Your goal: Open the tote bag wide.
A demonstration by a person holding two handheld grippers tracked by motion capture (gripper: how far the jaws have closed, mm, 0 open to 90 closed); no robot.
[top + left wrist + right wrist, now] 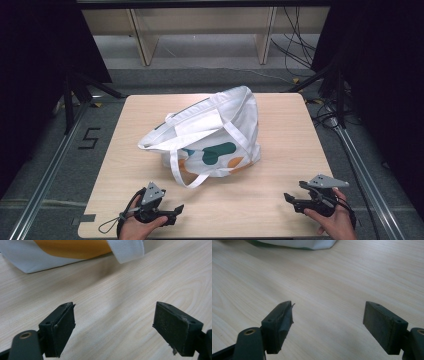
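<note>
A white tote bag with green and orange shapes lies slumped on the middle of the wooden table, one strap looping toward the front edge. My left gripper rests near the front left, held in a hand, jaws wide open over bare wood. In the left gripper view the left gripper has the bag and its strap just ahead. My right gripper sits at the front right, open and holding nothing. The right gripper view has the right gripper facing the bag's bottom edge farther off.
Black curtains flank the table on both sides. Wooden shelving legs and loose cables stand on the floor beyond the far edge. Metal rails run along the floor beside the table.
</note>
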